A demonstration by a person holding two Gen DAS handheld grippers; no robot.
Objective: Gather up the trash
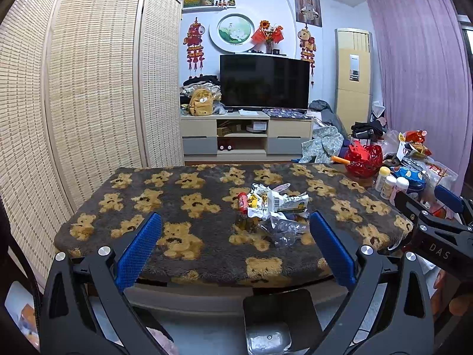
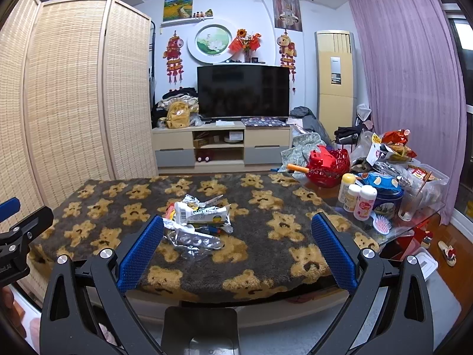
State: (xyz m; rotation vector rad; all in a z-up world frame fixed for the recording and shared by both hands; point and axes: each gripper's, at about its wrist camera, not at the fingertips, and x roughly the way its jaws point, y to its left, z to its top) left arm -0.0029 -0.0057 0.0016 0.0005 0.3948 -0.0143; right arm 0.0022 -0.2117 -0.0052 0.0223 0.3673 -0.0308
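Observation:
A heap of trash (image 1: 273, 207) lies mid-table on the bear-print blanket (image 1: 183, 236): a white and green wrapper (image 1: 291, 202), a red tube (image 1: 242, 201), crumpled foil and a clear blister pack (image 1: 280, 230). The right wrist view shows the same trash heap (image 2: 198, 219) with the white and green wrapper (image 2: 207, 214) and blister pack (image 2: 195, 241). My left gripper (image 1: 235, 248) is open, short of the heap at the table's near edge. My right gripper (image 2: 236, 251) is open too, the heap beyond its left finger (image 2: 142, 254). Both hold nothing.
A black bin (image 1: 279, 322) stands on the floor below the near table edge, also seen as the bin (image 2: 201, 331). Clutter fills the table's right end: a red basket (image 2: 328, 165), bottles (image 2: 357, 198), a tin (image 2: 387, 201), a glass (image 2: 409, 204). A folding screen (image 1: 88, 88) stands left.

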